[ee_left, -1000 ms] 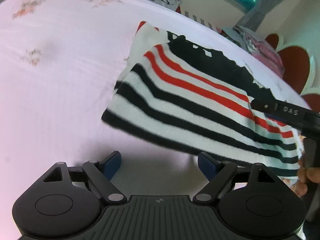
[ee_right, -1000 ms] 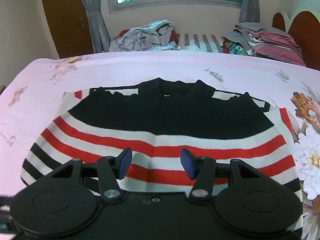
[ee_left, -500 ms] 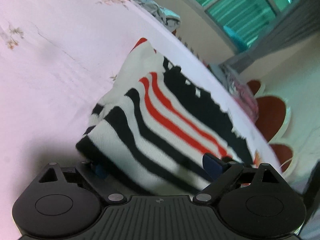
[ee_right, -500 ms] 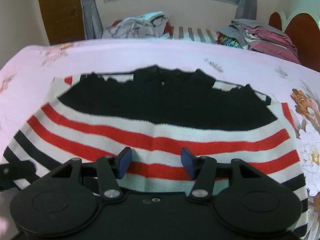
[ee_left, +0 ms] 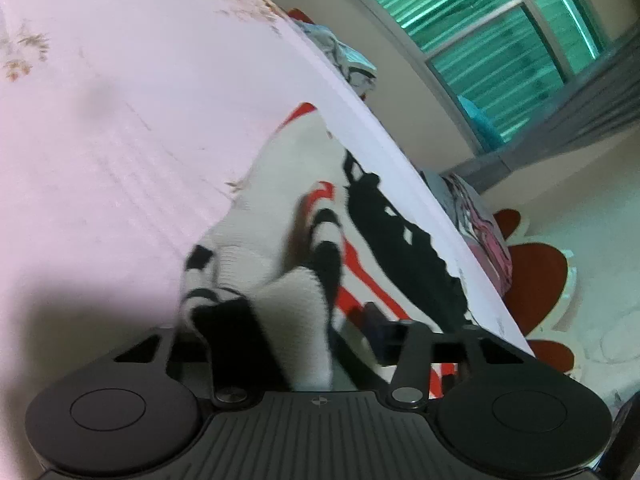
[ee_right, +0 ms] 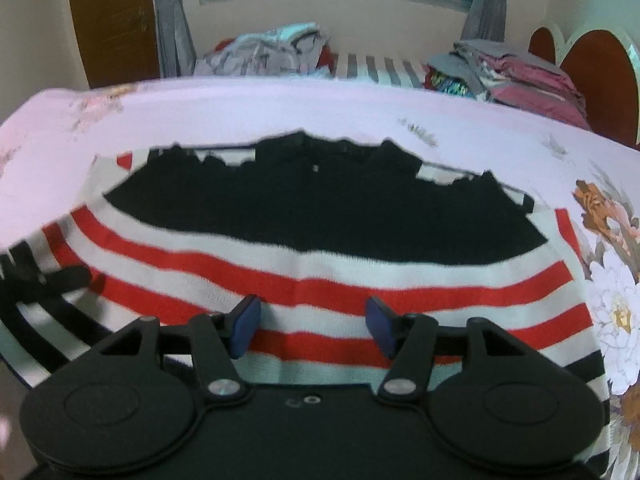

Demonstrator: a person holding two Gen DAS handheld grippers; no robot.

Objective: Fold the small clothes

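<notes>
A small knit garment with a black top and red, white and black stripes (ee_right: 320, 240) lies flat on the pink bedsheet (ee_right: 240, 108). In the left wrist view its striped corner (ee_left: 296, 296) is bunched up between the fingers of my left gripper (ee_left: 300, 328); the jaws still stand wide apart and the left fingertip is hidden by cloth. My right gripper (ee_right: 312, 324) is open over the red and white stripes near the hem. The left gripper shows as a dark shape (ee_right: 36, 280) at the garment's left edge in the right wrist view.
A loose heap of clothes (ee_right: 272, 52) and a stack of folded clothes (ee_right: 516, 76) lie at the far side of the bed. A red and white headboard (ee_right: 592, 80) stands at the right. A window and grey curtains are behind.
My left gripper has moved onto the garment's left corner, and the cloth has bunched up between its fingers. My right gripper has edged forward over the hem and stays open.
</notes>
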